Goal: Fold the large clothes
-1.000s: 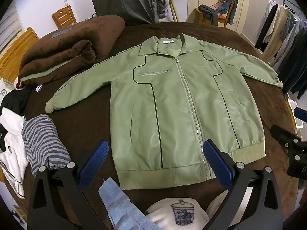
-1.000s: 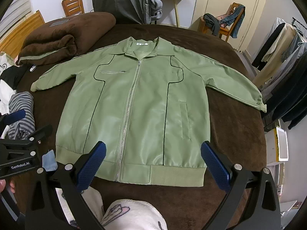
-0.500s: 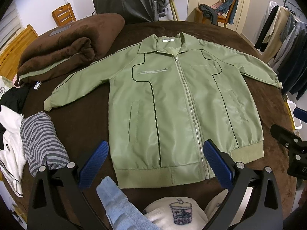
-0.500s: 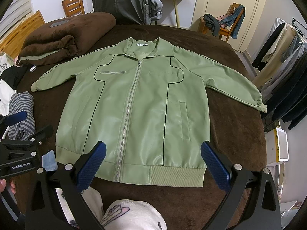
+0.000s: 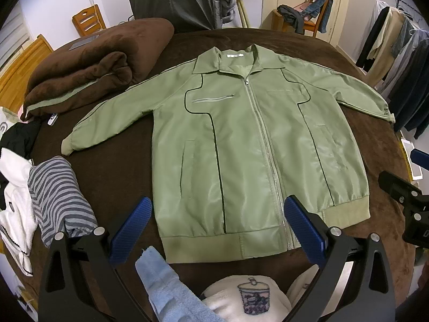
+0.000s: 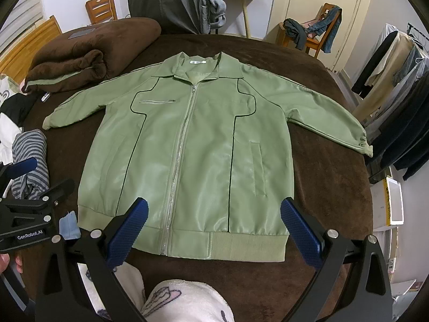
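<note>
A light green zip jacket [image 5: 241, 145] [image 6: 193, 150] lies flat, front up and zipped, on a brown bed cover [image 5: 112, 177], with both sleeves spread out to the sides. My left gripper [image 5: 218, 228] hovers open above the hem near the jacket's left half, holding nothing. My right gripper [image 6: 214, 228] is open too, above the hem's right half, and empty. Each gripper's black frame shows at the edge of the other view.
A folded brown blanket [image 5: 88, 64] sits back left. A striped garment [image 5: 56, 196], white clothes [image 5: 13, 206] and a blue towel [image 5: 166, 281] lie at the left and near edge. A white printed cloth [image 5: 249, 295] is closest to me. A clothes rack [image 6: 396, 86] stands right.
The left view has drifted slightly; the jacket sits a little lower and left in it. Both grippers stay open and the jacket has not moved.
</note>
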The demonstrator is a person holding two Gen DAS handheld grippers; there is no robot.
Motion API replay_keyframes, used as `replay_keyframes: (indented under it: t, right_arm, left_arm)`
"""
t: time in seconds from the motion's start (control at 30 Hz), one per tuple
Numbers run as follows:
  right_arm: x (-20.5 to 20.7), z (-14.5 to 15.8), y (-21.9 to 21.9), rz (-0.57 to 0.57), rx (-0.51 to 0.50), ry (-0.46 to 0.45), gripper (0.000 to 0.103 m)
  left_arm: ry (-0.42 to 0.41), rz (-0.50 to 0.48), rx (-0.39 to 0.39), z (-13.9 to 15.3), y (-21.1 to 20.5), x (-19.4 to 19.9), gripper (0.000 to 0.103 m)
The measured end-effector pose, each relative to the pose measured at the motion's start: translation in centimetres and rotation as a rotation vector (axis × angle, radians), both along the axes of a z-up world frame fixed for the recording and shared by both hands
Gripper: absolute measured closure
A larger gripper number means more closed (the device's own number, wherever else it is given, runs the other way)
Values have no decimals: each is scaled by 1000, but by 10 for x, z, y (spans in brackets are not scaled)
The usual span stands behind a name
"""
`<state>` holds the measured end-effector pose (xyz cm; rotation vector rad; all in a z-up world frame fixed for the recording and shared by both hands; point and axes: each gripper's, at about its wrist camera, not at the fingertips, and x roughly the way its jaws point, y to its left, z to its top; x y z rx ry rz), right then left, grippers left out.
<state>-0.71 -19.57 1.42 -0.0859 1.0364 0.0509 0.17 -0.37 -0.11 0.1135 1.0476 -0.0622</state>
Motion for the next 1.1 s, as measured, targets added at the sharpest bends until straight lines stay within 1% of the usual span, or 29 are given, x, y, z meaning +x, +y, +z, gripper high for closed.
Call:
replay_keyframes:
  t: [0.7,0.8,1.1]
  right_arm:
    - [0,-3,-4,-1,5,1,6]
    - [1,0,-6,-1,17,4,6]
    - [-2,-2,2,0,9,7,6]
  left_arm:
    - [0,-1,1,-1,1,0,6]
    - [0,0,1,-2,1,0,6]
    - [0,0,1,-2,1,-1,6]
